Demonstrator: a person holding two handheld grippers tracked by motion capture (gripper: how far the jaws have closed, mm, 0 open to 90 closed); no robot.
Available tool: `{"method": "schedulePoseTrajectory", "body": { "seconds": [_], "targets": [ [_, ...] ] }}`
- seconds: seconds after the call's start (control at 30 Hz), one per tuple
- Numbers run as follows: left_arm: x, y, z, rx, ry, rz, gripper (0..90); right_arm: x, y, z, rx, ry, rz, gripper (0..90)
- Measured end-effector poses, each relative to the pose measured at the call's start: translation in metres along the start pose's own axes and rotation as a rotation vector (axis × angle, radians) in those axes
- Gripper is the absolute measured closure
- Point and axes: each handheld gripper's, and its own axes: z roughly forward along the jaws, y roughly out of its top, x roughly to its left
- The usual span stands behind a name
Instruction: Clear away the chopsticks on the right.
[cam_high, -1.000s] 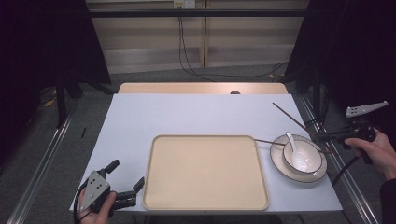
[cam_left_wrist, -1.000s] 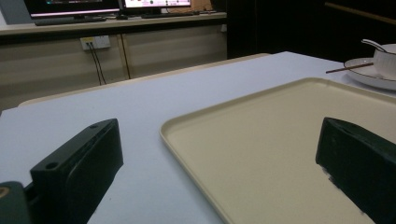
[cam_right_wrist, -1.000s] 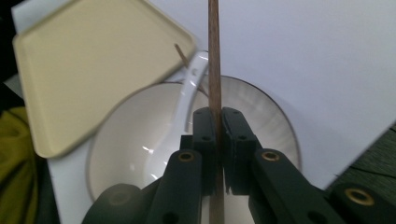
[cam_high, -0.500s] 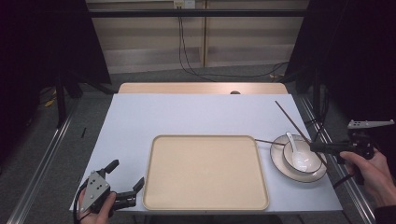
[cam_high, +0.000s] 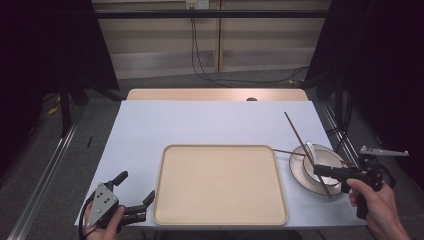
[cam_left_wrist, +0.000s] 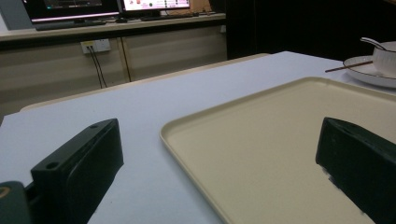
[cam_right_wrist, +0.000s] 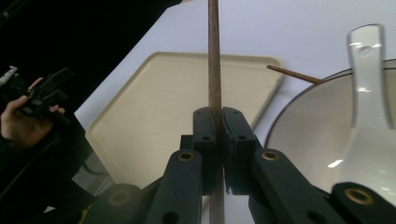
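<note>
My right gripper (cam_high: 320, 170) (cam_right_wrist: 215, 126) is shut on a brown chopstick (cam_high: 299, 136) (cam_right_wrist: 214, 56), which slants up and away across a white bowl (cam_high: 327, 161) (cam_right_wrist: 317, 126). The bowl stands on a plate (cam_high: 300, 176) (cam_left_wrist: 369, 74) and holds a white spoon (cam_high: 311, 148) (cam_right_wrist: 369, 79). A second chopstick (cam_high: 286, 151) (cam_right_wrist: 292, 74) (cam_left_wrist: 348, 66) lies over the plate's left rim. My left gripper (cam_high: 134, 186) (cam_left_wrist: 219, 172) rests open at the near left corner of the beige tray (cam_high: 220, 185) (cam_left_wrist: 261, 140) (cam_right_wrist: 168, 116), nothing between its jaws.
The table (cam_high: 200, 125) wears a white cover, with a wooden strip (cam_high: 215, 94) along its far edge. Metal rails (cam_high: 45, 175) run along the floor on both sides. Cables (cam_high: 200, 55) hang down the cabinet behind.
My right hand has come toward the near edge and a little left, bringing the chopstick over the bowl. The left gripper has stayed put.
</note>
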Motion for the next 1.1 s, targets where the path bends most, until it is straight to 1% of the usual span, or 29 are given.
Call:
{"method": "schedulePoseTrajectory", "body": {
  "seconds": [0.03,0.07,0.1,0.13,0.17,0.2,0.27,0.3,0.33,0.37,0.4,0.43,0.47,0.5,0.53,0.57,0.63,0.67,0.7,0.77,0.8,0.83,0.87,0.9,0.93,0.97,1.0,1.03,1.1],
  "targets": [
    [0.000,0.000,0.000,-0.002,0.000,-0.001,0.7,0.000,0.000,0.000,0.000,0.000,0.000,85.1],
    [0.000,0.000,0.000,-0.004,0.000,-0.005,0.7,0.002,-0.002,0.002,-0.006,0.018,0.010,85.1],
    [0.000,0.000,0.000,-0.003,0.001,-0.005,0.7,0.004,-0.004,0.003,-0.036,0.028,0.026,85.1],
    [0.000,0.000,-0.001,-0.001,0.000,-0.003,0.7,0.006,-0.005,0.005,-0.045,0.037,0.033,85.1],
    [0.000,0.000,-0.001,-0.001,0.000,-0.004,0.7,0.007,-0.006,0.008,-0.038,0.044,0.027,85.1],
    [0.000,0.000,-0.001,-0.002,0.001,-0.005,0.7,0.010,-0.008,0.009,-0.036,0.036,0.037,85.1],
    [-0.001,0.000,-0.001,-0.008,0.000,-0.006,0.7,0.016,-0.013,0.018,-0.026,0.051,0.041,85.1],
    [-0.001,0.000,-0.001,-0.010,0.002,-0.006,0.7,0.016,-0.013,0.018,-0.026,0.051,0.041,85.1],
    [-0.001,0.000,-0.001,-0.009,0.000,-0.005,0.7,0.019,-0.017,0.023,-0.016,0.054,0.075,85.1],
    [-0.001,0.000,0.000,-0.009,0.001,-0.005,0.7,0.019,-0.017,0.023,-0.016,0.054,0.075,85.1],
    [-0.001,0.000,0.000,-0.009,-0.001,-0.005,0.7,0.022,-0.019,0.027,-0.016,0.066,0.097,85.1],
    [0.000,0.000,0.000,-0.007,-0.002,-0.002,0.7,0.022,-0.019,0.027,-0.016,0.066,0.097,85.1],
    [-0.001,0.000,0.000,-0.010,-0.006,-0.009,0.7,0.025,-0.021,0.033,-0.012,0.055,0.103,85.1],
    [-0.001,0.000,0.000,-0.009,-0.004,-0.008,0.7,0.025,-0.021,0.033,-0.012,0.055,0.103,85.1],
    [-0.001,0.000,0.000,-0.011,-0.002,-0.009,0.7,0.027,-0.022,0.039,0.001,0.059,0.110,85.1],
    [-0.001,0.000,0.000,-0.011,-0.002,-0.009,0.7,0.027,-0.022,0.039,0.001,0.059,0.110,85.1],
    [-0.001,0.000,0.000,-0.009,0.003,-0.002,0.7,0.029,-0.024,0.044,0.010,0.053,0.115,85.1],
    [-0.001,0.000,0.001,-0.006,-0.011,0.009,0.7,0.030,-0.025,0.049,0.022,0.063,0.124,85.1],
    [-0.002,0.000,0.001,-0.003,-0.004,0.011,0.7,0.031,-0.026,0.052,0.022,0.066,0.131,85.1],
    [-0.003,0.001,0.001,-0.004,-0.003,0.009,0.8,0.033,-0.026,0.058,0.030,0.089,0.156,85.1],
    [-0.002,0.001,0.001,-0.005,-0.007,0.017,0.7,0.034,-0.026,0.061,0.029,0.088,0.168,85.1],
    [-0.002,0.001,0.001,-0.010,0.000,0.009,0.7,0.034,-0.027,0.065,0.031,0.086,0.172,85.1],
    [-0.002,0.001,0.000,-0.009,0.007,0.011,0.8,0.035,-0.027,0.068,0.032,0.082,0.181,85.1],
    [-0.001,0.001,0.000,-0.010,0.003,0.006,0.7,0.035,-0.027,0.071,0.042,0.079,0.185,85.1],
    [-0.001,0.001,0.000,-0.011,0.002,0.004,0.7,0.036,-0.029,0.076,0.042,0.072,0.186,85.1],
    [-0.001,0.001,0.000,-0.013,0.000,0.005,0.7,0.036,-0.029,0.076,0.042,0.072,0.186,85.1],
    [-0.001,0.001,0.000,-0.018,0.001,0.001,0.7,0.036,-0.031,0.081,0.064,0.066,0.189,85.1],
    [-0.001,0.001,0.000,-0.018,-0.001,-0.001,0.7,0.036,-0.031,0.081,0.064,0.066,0.189,85.1],
    [-0.001,0.001,0.000,-0.019,0.000,-0.001,0.7,0.036,-0.033,0.085,0.071,0.046,0.179,85.1]
  ]
}}
